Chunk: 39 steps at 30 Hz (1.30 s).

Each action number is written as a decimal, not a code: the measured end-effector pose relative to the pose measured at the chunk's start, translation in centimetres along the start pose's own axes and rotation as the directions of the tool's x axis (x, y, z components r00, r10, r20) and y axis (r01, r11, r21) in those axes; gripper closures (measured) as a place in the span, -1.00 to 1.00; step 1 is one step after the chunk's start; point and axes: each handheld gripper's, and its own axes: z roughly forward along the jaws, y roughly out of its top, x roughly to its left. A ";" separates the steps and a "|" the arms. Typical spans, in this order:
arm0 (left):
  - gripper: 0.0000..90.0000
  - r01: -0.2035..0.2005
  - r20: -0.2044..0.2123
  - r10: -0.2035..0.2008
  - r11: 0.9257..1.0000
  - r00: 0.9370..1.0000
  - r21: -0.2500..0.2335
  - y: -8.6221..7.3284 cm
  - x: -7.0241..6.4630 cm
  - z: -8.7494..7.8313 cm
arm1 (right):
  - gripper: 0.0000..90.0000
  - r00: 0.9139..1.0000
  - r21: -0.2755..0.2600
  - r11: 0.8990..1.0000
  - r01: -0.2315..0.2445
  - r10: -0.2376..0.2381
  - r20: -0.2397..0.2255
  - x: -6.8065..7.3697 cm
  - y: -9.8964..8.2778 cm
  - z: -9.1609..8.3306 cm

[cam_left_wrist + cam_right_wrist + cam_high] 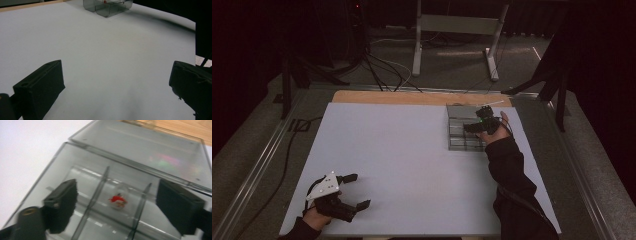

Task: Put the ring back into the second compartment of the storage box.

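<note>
Left gripper (353,191) spread, idle on pale table (402,155). Right gripper (115,202) spread over smoky clear-plastic divided box (82,182); might clip dividers, nudging small red-topped piece (118,199).

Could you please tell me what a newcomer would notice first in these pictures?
The clear divided box at the far right of the white table, with a small red thing in one compartment. The right gripper hovers over it, fingers apart. The left gripper sits open at the near left corner.

White desk (412,150) with a wooden strip (387,97) along its far edge; beyond it, grey floor, black cables (382,70) and a metal frame (457,30).
</note>
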 end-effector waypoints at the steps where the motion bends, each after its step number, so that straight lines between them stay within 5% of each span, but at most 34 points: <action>1: -0.99 0.000 0.000 0.000 1.000 1.000 0.000 0.0 0.0 0.0 | -0.67 1.000 0.000 1.000 0.000 0.000 0.000 0.0 0.0 0.0; 6: -0.99 -0.003 0.001 0.003 1.000 1.000 -0.001 0.0 0.0 0.0 | -1.00 0.999 -0.015 1.000 0.018 -0.019 -0.046 0.4 -0.2 -1.1; 13: -0.99 -0.003 0.002 0.003 1.000 1.000 -0.002 0.0 0.0 0.0 | -1.00 0.992 -0.068 0.997 0.028 -0.036 -0.122 1.3 -0.5 -2.4; 16: -0.99 -0.003 0.003 0.003 1.000 1.000 -0.003 0.0 0.0 0.0 | -1.00 0.992 -0.124 0.991 0.053 -0.067 -0.111 1.9 -0.7 -3.3; 22: -0.99 -0.002 0.001 0.002 1.000 1.000 -0.002 0.0 -0.1 -0.1 | -1.00 0.984 -0.165 0.985 0.052 -0.078 -0.161 2.6 -0.9 -5.0; 39: -0.99 0.000 -0.002 0.000 1.000 1.000 -0.005 0.0 -0.1 -0.1 | -1.00 0.951 -0.214 0.973 0.082 -0.140 -0.277 4.7 -3.8 -9.4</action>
